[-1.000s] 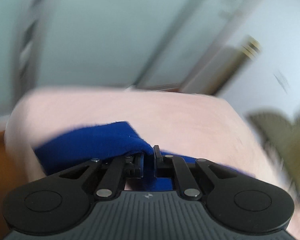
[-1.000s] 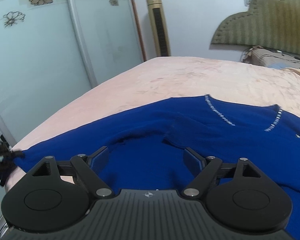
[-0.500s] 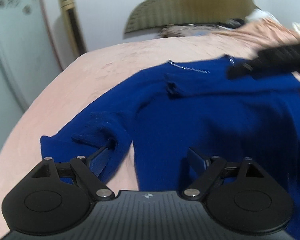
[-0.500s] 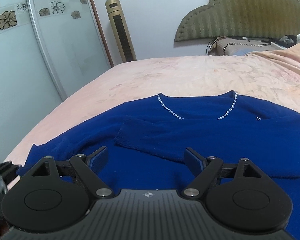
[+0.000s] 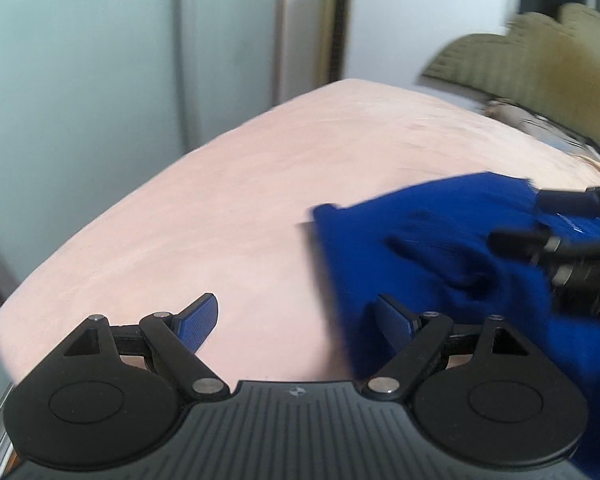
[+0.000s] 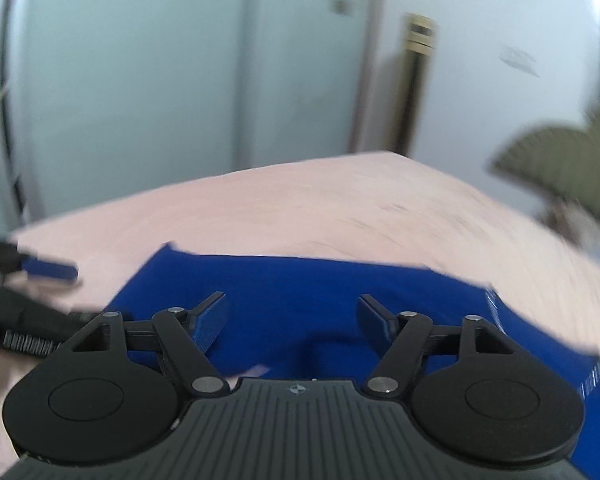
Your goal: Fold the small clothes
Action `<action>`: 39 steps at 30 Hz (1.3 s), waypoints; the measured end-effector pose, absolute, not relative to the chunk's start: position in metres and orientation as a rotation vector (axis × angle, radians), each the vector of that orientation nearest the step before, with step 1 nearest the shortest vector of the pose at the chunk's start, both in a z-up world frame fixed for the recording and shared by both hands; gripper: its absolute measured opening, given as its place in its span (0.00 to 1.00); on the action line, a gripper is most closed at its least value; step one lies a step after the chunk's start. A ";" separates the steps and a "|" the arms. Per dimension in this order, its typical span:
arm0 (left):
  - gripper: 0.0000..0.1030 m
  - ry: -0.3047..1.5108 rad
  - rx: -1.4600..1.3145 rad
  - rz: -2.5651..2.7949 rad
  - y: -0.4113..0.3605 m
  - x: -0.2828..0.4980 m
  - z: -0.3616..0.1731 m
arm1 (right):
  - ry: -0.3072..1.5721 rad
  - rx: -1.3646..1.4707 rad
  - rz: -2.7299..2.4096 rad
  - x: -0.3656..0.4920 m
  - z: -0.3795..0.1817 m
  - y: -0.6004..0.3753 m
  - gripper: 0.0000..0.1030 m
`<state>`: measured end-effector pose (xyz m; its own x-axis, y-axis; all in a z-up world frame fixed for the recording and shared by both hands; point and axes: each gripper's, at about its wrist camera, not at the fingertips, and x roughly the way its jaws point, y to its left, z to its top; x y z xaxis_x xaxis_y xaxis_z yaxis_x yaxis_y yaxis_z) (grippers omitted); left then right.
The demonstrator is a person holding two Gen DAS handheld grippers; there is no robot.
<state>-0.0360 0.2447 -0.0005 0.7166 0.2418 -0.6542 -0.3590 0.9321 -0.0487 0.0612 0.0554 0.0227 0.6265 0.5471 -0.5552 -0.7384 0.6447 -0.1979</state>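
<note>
Left wrist view: your left claw (image 5: 296,320) is spread wide and holds nothing, with bare pink bed (image 5: 228,208) between its fingers. The blue sweater (image 5: 440,248) lies to its right, its edge behind the right finger, and your right claw (image 5: 540,216) shows blurred above the cloth.

Right wrist view: your right claw (image 6: 292,320) is also wide and unloaded, over the sweater (image 6: 300,284), which spreads flat ahead, with silver trim at right; the left claw's (image 6: 48,270) blue pad sits far left
</note>
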 end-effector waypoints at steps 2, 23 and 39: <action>0.84 0.694 -0.183 0.349 0.246 -0.039 -0.001 | 0.469 -0.522 0.785 0.058 0.012 0.077 0.59; 0.84 0.666 -0.143 0.244 0.209 -0.019 0.006 | 0.480 -0.058 0.654 0.091 0.036 0.005 0.00; 0.84 0.759 -0.091 0.213 0.188 -0.011 -0.015 | 0.619 -0.318 0.848 0.097 0.018 0.064 0.47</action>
